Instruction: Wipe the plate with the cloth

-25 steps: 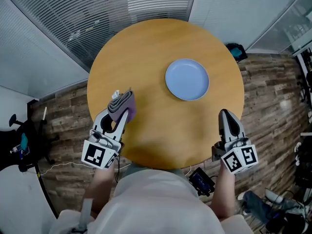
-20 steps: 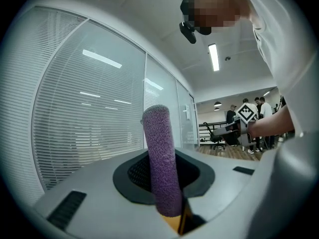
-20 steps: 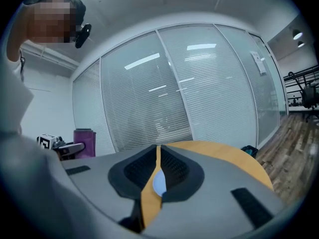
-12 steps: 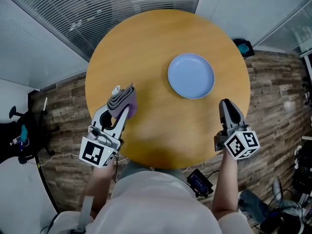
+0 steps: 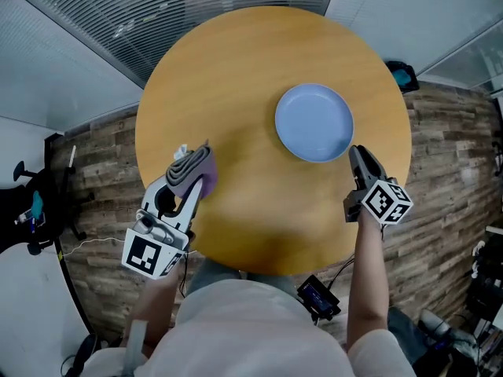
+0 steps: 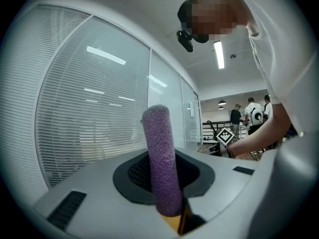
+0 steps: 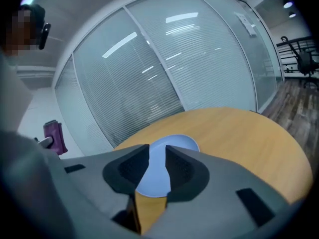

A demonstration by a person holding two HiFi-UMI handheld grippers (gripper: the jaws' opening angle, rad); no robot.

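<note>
L arm: bare forearm comes up from lower left of the head view. The left tool point(image 5: 198, 177) lies low over the round light-wood tabletop point(image 5: 236, 69) and points to upper right; its marker cube point(image 5: 149, 251) hangs off the near edge.
Left tool state: jaws clamped on the folded purple-grey cloth point(image 5: 192, 163). In left gripper view the cloth point(image 6: 162, 163) stands up as a roll between the pads.
R arm: forearm runs up from lower right, wrist past the tabletop's edge. The right tool point(image 5: 358, 157) tilts down and points to upper left.
Right tool state: jaws have just been opening and stand partly apart, nothing gripped. The round pale-blue plate point(image 7: 157, 176) shows through the gap, ahead of the tips.
Plate: on the tabletop, right of centre in head view point(image 5: 314, 122), tool tips just beside its lower-right rim; contact can't be told.
Cloth vs plate: well apart, only bare wood between.
Around: wood-plank floor point(image 5: 448, 163), slatted blinds behind glass point(image 5: 157, 14), black device w/ cables point(image 5: 317, 295) under the near edge, teal item point(image 5: 403, 75) upper right.
</note>
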